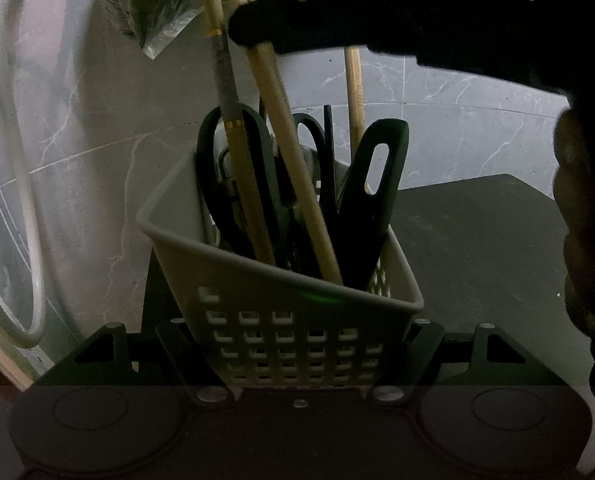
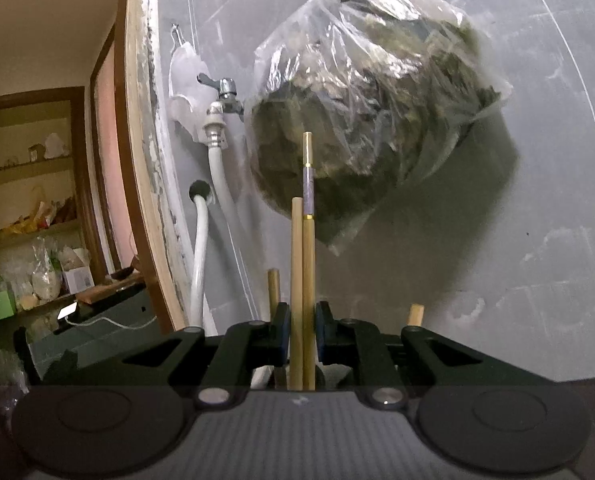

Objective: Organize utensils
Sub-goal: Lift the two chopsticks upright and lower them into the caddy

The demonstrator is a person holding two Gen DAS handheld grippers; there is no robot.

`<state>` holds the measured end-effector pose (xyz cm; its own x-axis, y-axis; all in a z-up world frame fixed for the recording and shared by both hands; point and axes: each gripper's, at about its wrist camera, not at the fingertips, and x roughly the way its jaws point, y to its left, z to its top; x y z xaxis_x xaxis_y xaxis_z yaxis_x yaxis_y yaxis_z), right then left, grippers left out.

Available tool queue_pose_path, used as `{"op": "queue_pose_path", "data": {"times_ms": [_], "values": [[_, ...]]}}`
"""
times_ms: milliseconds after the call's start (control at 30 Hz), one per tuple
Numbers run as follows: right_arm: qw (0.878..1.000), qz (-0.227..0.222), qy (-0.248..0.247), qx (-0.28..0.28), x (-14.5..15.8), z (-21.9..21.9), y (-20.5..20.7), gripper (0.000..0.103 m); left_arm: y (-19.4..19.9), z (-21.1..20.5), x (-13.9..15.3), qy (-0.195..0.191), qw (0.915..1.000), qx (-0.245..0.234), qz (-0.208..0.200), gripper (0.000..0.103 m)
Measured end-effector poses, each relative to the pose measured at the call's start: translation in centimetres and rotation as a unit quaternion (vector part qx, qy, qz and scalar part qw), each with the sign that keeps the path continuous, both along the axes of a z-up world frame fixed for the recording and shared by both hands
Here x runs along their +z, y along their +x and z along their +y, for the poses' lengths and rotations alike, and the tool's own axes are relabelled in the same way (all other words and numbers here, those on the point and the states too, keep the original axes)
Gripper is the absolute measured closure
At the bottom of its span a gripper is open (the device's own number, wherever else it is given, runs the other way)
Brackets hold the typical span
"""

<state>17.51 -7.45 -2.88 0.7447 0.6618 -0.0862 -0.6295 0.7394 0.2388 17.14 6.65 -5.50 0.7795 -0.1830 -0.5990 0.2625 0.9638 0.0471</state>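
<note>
Item one: my left tool (image 1: 301,344) clamps a white perforated basket (image 1: 281,280) by its lower walls, a finger on each side, over the dark counter (image 1: 477,240). Contents, standing upright: black scissors (image 1: 237,168) at 10 o'clock, a black slotted handle (image 1: 377,184) at 2 o'clock, wooden sticks between them.

Item two: my right tool (image 2: 302,332), jaws narrow, grips a pair of chopsticks (image 2: 303,272), one plain wood, one with gold bands; in the left wrist view I see them reaching down into the basket.

Item three, on the grey wall: a hanging plastic bag (image 2: 369,92) at 1 o'clock, a tap (image 2: 227,94) and white hose (image 2: 199,264) at 10 o'clock
</note>
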Motion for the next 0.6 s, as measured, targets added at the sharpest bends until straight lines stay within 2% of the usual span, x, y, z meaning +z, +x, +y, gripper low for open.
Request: {"op": "queue_pose_path", "data": {"times_ms": [600], "values": [[1.000, -0.002, -0.023, 0.007, 0.0, -1.1, -1.3, 0.088, -0.1, 0.0, 0.0, 0.000, 1.0000, 0.000, 0.000, 0.026]]}}
